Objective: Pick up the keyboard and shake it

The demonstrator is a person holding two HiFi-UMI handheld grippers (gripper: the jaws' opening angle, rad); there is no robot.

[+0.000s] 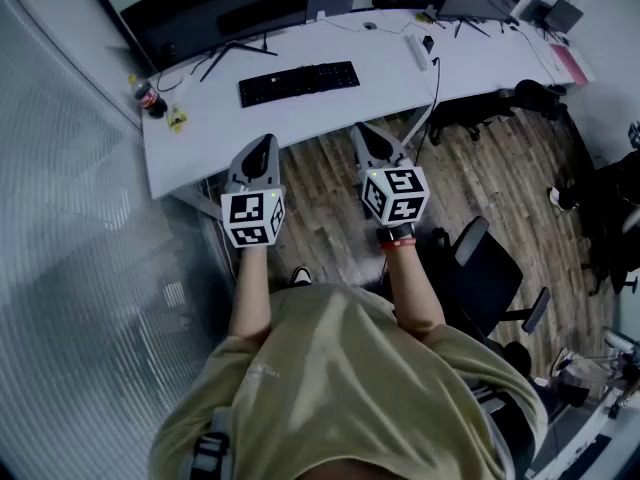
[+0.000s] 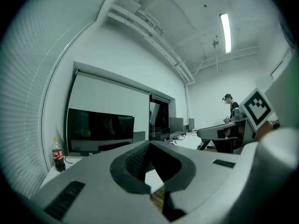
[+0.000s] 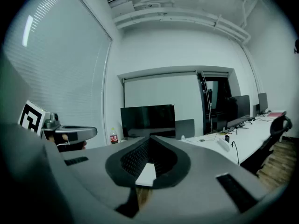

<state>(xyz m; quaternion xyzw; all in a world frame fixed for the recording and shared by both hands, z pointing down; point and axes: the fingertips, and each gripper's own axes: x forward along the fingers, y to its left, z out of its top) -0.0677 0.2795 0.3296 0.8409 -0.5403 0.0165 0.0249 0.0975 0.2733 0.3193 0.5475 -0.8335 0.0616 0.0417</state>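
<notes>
Flat on the white bench (image 1: 380, 63), toward its left half and in front of the dark monitor (image 1: 215, 13): the black keyboard (image 1: 299, 83), untouched. Runs left to right along the bench, right end a touch farther away. Lies straight ahead, on the far side of both tools and clear of them. Left hand-held gripper (image 1: 264, 144): jaws pressed together with nothing between them, hanging over the wooden floor (image 1: 330, 198) just short of the bench's near edge, aimed at the keyboard's left half. Right hand-held gripper (image 1: 364, 134): likewise closed and empty, level with the other, aimed just past the keyboard's right end. Looks about equal for reach, the left perhaps a shade nearer. Calls, in all likelihood, for opening both and reaching forward over the near edge, one to each short end, jaws set across the long axis. Worth minding the bottle (image 1: 150, 98) at the bench's left end
</notes>
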